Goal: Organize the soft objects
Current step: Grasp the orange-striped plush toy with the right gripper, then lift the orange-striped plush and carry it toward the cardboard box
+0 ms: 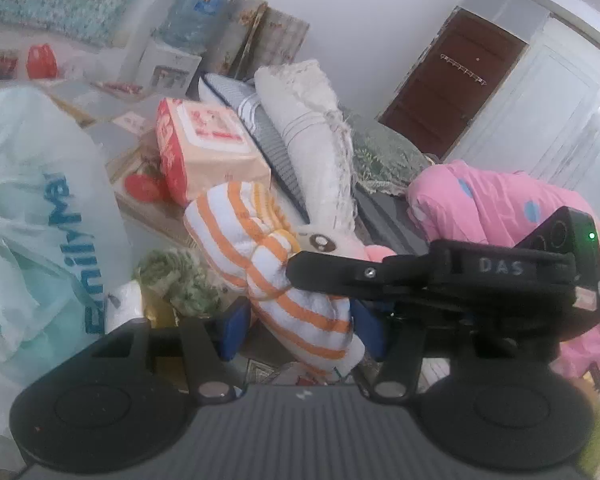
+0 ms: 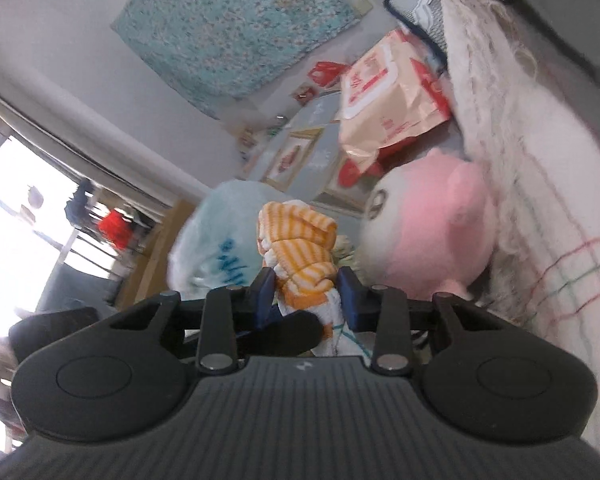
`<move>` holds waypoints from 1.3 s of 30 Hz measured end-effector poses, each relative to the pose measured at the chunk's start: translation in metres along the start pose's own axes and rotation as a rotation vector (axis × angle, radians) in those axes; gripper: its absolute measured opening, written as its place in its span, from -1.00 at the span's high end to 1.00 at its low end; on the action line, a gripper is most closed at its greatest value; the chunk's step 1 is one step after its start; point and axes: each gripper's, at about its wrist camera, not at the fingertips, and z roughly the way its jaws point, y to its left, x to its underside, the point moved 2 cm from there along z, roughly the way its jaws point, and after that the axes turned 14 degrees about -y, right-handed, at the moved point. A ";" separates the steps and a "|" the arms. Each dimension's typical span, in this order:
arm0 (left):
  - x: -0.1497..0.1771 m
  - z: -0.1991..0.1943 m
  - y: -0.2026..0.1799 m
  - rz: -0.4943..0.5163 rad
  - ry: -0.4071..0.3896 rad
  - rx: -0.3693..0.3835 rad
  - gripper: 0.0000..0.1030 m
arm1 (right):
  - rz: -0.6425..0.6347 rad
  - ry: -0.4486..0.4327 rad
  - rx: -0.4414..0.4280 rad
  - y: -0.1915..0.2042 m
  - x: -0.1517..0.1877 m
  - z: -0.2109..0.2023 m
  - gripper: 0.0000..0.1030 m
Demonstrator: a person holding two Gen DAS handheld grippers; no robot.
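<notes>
L tool [image 1: 300,330] points fwd and level into the clutter, blue pads either side of an orange-striped cloth [image 1: 260,248], clenched on its lower end. R tool [image 1: 440,280] comes in from the right in the L wrist view, lying sideways across the frame, black finger tip pressed onto the cloth's middle. In the R wrist view the R tool [image 2: 306,298] is rolled hard, room tilted; its blue pads pinch the same orange-striped cloth [image 2: 300,248], so both tools grasp it at once.

Cloth is bunched, white w/ orange stripes, long axis running from lower right by the L pads up to upper left in the L view; top end folded over in a lump. It sits held up above the pile, just in front of a pink plush [image 2: 432,232] w/ white face.

Hard to read: plush mostly hidden behind cloth and R tool in the L view, only face bit shows. Plastic bag [image 1: 40,208] cut off at left edge, print partly legible. Red-and-beige packet [image 1: 204,148] lies beyond the cloth, beside rolled cream towel [image 1: 312,132]. Pink spotted fabric [image 1: 500,200] at right, partly behind the R tool. R view blurred, window side blown out. Whatever is under the cloth's bottom end can't be made out.
</notes>
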 end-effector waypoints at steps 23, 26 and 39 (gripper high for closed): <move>-0.020 -0.085 -0.010 0.131 -0.154 -0.150 0.07 | -0.042 0.023 -0.143 0.074 0.022 0.000 0.29; -0.023 -0.094 -0.008 0.141 -0.167 -0.164 0.08 | -0.072 0.011 -0.162 0.090 0.025 0.002 0.24; 0.035 -0.139 0.023 0.207 -0.004 -0.264 0.08 | -0.027 0.238 -0.165 0.085 0.108 0.019 0.17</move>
